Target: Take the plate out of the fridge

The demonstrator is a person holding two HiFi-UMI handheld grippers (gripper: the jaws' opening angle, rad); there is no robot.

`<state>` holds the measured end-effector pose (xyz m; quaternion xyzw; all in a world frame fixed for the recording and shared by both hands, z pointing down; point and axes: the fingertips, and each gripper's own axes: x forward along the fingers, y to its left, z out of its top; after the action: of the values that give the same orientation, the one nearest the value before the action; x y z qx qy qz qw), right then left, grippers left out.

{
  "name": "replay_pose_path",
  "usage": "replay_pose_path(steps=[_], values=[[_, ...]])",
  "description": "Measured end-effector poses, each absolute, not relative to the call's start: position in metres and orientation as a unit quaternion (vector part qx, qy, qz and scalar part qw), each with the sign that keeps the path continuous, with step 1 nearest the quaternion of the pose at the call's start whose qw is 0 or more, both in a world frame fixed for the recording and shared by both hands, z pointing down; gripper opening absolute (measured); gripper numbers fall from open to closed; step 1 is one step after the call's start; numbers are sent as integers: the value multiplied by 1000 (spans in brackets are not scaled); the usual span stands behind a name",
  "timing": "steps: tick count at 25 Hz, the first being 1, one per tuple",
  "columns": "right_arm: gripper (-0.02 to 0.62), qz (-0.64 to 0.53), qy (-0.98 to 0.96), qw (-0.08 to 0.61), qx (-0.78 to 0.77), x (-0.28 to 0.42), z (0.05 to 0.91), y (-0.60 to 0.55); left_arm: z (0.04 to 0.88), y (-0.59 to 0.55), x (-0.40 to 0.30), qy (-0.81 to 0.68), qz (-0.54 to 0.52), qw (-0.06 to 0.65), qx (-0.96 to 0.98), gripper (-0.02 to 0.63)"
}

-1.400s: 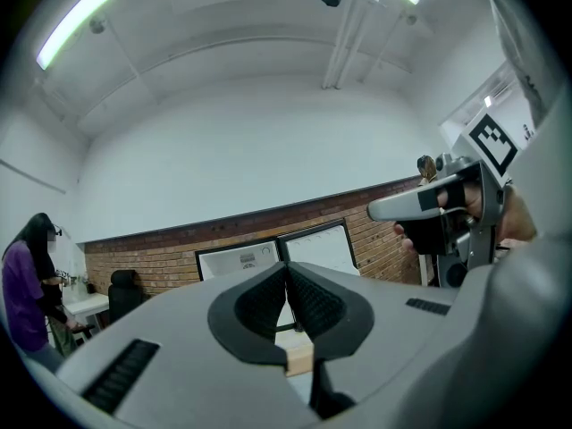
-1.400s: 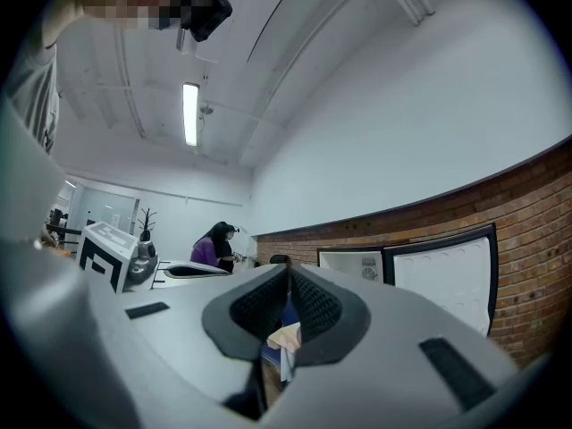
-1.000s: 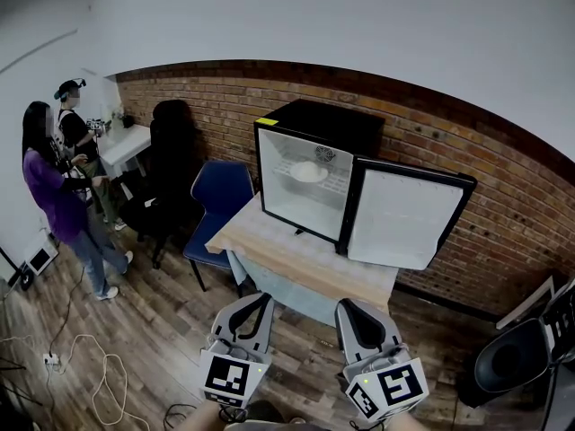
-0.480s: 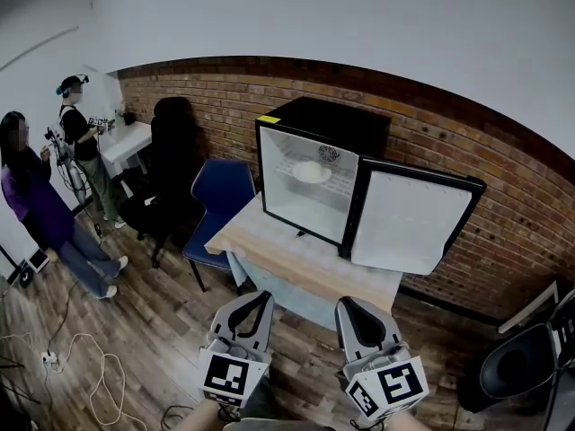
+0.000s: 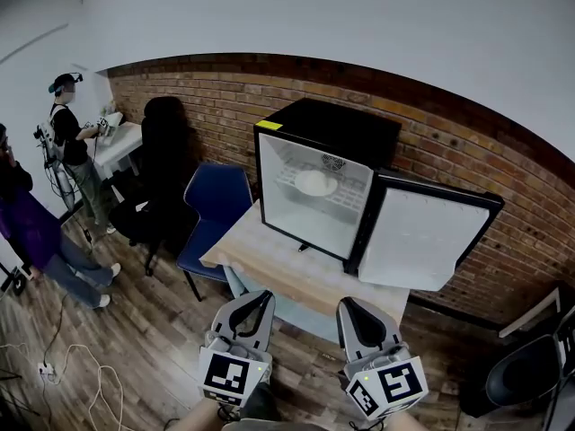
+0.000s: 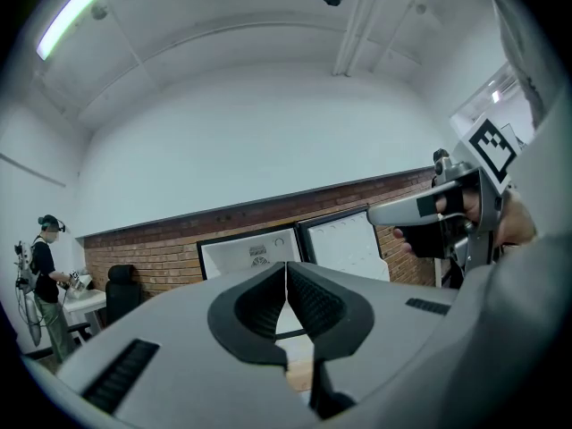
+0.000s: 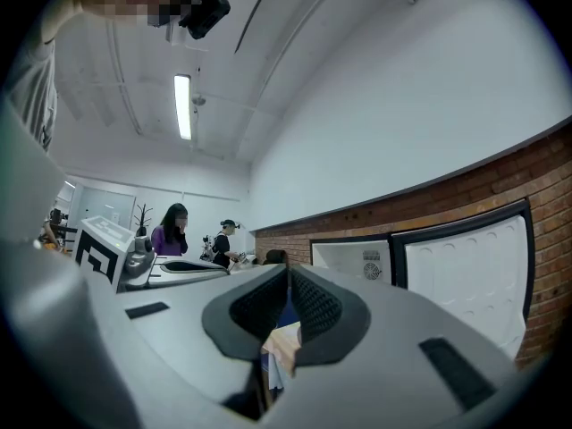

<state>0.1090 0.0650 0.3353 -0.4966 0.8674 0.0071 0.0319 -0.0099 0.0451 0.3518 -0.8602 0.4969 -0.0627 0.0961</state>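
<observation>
A small black fridge (image 5: 337, 133) stands on a wooden table (image 5: 278, 268) against the brick wall, its door (image 5: 429, 241) swung open to the right. On its wire shelf lies a white plate (image 5: 315, 183). Both grippers hang low at the front, well short of the table. My left gripper (image 5: 260, 296) is shut with nothing in it, and my right gripper (image 5: 345, 303) is shut and empty too. The left gripper view shows the fridge (image 6: 252, 252) beyond the left gripper (image 6: 286, 270), whose tips touch. The fridge (image 7: 353, 257) also shows past the right gripper (image 7: 289, 275).
A blue chair (image 5: 214, 206) stands left of the table, a black office chair (image 5: 157, 178) beyond it. Two people (image 5: 67, 142) stand at the far left near a white desk (image 5: 121, 142). Cables (image 5: 54, 366) lie on the wood floor. Another black chair (image 5: 530, 371) is at the right.
The head view has shifted: the fridge and table sit slightly nearer and more to the right. The person in purple has moved toward the left edge. Both grippers stay shut in place.
</observation>
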Motion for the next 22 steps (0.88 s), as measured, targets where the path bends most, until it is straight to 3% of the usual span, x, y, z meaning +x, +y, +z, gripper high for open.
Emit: replay_pose_path(steps=[22], values=[[34, -26, 833, 4, -553, 56, 343, -128, 352, -155, -52, 430, -72, 75, -897, 18]])
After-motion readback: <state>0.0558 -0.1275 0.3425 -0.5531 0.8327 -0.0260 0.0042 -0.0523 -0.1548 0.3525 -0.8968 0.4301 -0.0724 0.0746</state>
